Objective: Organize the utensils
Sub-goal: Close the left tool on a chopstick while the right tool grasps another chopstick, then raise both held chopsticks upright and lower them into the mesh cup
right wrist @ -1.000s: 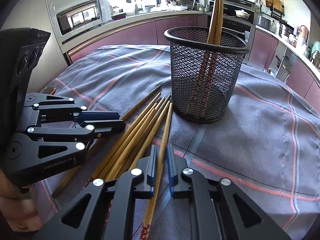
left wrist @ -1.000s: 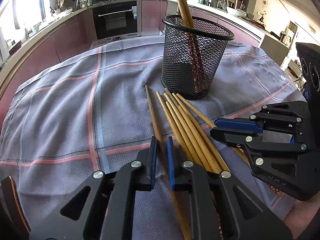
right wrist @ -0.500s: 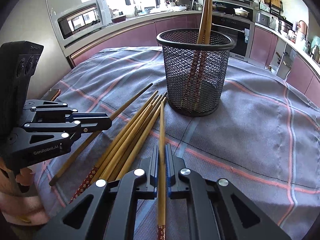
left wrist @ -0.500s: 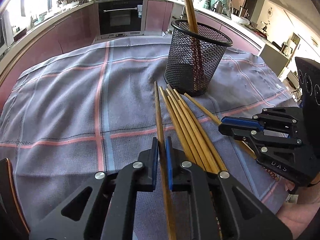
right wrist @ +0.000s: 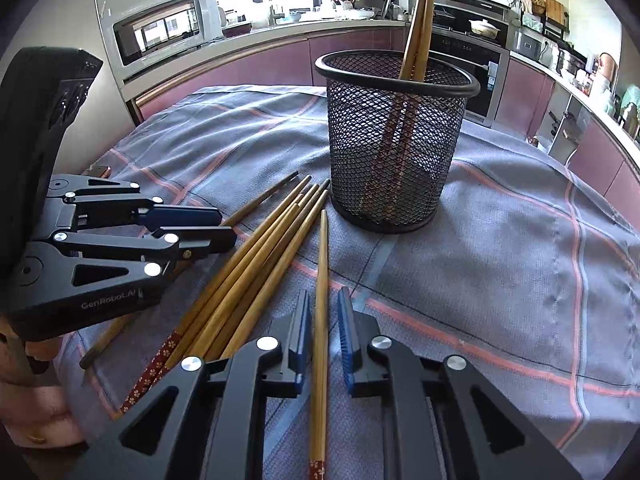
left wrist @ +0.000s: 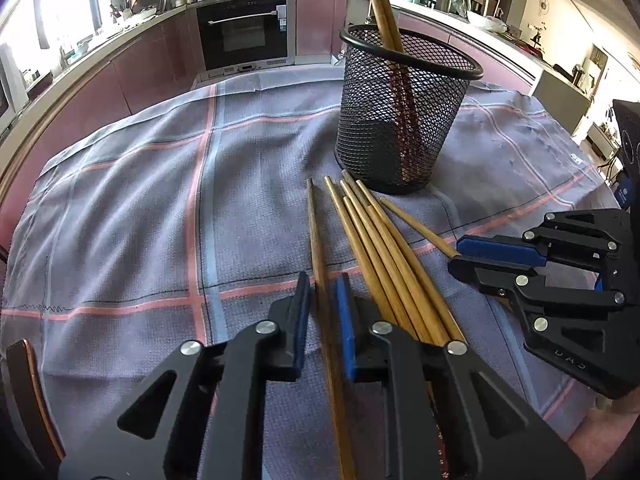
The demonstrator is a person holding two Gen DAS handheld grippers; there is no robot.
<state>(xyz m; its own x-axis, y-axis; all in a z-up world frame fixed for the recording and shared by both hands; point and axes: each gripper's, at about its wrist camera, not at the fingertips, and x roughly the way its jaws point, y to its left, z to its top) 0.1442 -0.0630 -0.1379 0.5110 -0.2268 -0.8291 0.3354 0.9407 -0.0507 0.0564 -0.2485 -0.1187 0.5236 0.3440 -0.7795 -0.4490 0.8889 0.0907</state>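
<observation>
Both grippers are clamped down, one chopstick each. The left gripper (left wrist: 322, 312) has its blue pads squeezed onto a single chopstick (left wrist: 316, 240), which runs straight out ahead between the fingers, its tip pointing toward the mesh cup (left wrist: 404, 120). Seen from the other side, that same left gripper (right wrist: 216, 226) sits at the left edge of the cloth, fingers drawn close together.

The right gripper (right wrist: 324, 320) is pinched tight on its own chopstick (right wrist: 322, 264), with the patterned red end sticking out behind the fingers and the narrow tip aimed at the base of the cup (right wrist: 396, 140). From the left camera, the right gripper (left wrist: 472, 258) shows at the right, a chopstick poking out past its fingertips.

Between the two tools lies a loose bundle of chopsticks (right wrist: 256, 276) flat on the grey checked tablecloth (right wrist: 520, 240), tips fanned out just short of the cup. Two chopsticks (right wrist: 420, 20) already stand in the cup, leaning against its rim.
</observation>
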